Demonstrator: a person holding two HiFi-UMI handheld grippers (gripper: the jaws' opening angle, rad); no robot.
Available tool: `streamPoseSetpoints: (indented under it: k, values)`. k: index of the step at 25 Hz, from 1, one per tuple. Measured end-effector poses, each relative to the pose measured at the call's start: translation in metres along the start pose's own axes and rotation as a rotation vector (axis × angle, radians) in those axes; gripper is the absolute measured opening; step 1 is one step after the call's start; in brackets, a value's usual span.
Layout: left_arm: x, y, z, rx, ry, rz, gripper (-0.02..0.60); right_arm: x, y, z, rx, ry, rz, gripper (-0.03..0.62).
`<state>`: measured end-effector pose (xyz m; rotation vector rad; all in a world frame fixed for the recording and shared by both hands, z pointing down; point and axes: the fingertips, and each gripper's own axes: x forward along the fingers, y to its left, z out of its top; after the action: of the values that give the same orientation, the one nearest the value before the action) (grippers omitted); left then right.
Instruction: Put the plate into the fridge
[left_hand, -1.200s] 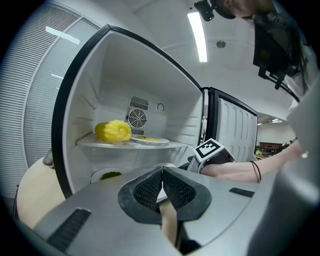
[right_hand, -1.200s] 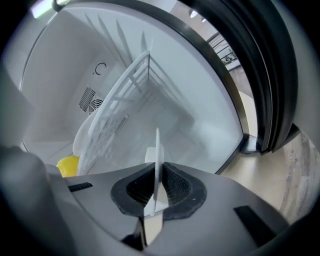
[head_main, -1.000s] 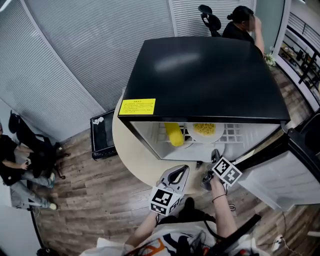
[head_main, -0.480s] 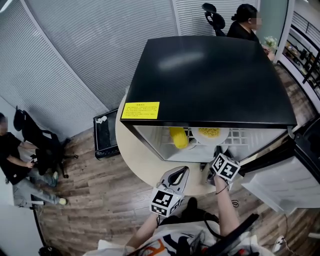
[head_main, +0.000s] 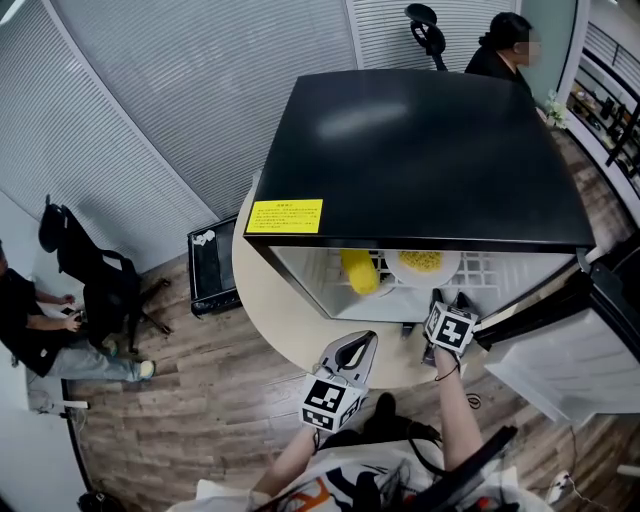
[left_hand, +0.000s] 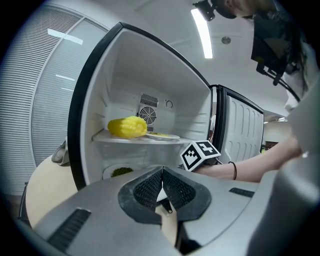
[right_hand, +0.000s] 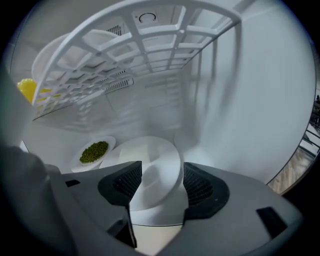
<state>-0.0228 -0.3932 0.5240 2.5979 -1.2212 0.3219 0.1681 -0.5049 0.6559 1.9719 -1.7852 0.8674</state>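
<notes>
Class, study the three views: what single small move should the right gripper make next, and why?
Probably draw the right gripper straight back out of the fridge. Its jaws have just been opening and now stand apart, with the white plate between them, apparently resting on the fridge floor, pads not pressing it. The plate looks delivered, so retreating without nudging it seems best.

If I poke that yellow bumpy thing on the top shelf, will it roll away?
Probably a bit: the yellow thing looks rounded and long, lying on its side. Grid bars in the shelf might catch it. The plate beside it could block that way.
</notes>
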Motion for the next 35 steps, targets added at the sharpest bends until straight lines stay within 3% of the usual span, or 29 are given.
streamPoseSetpoints:
  k: [5,15,23,29,35]
  values:
    - [-0.004,0.0,0.001,0.0,-0.007,0.006,0.012,-0.015,0.005,0.011,0.008,-0.046,0.012,0.25]
    - [-0.017,-0.008,0.002,0.0,-0.027,0.0,0.012,-0.076,0.042,0.019,0.097,-0.111,0.208,0.246]
    - [-0.043,-0.022,0.006,0.019,-0.059,-0.004,0.012,-0.135,0.083,0.007,0.11,-0.129,0.351,0.162]
    - [-0.072,-0.032,0.005,0.028,-0.079,0.008,0.012,-0.169,0.102,-0.014,0.036,-0.142,0.368,0.088]
    - [-0.103,-0.043,-0.002,0.036,-0.095,0.016,0.012,-0.207,0.116,-0.029,-0.011,-0.161,0.379,0.076]
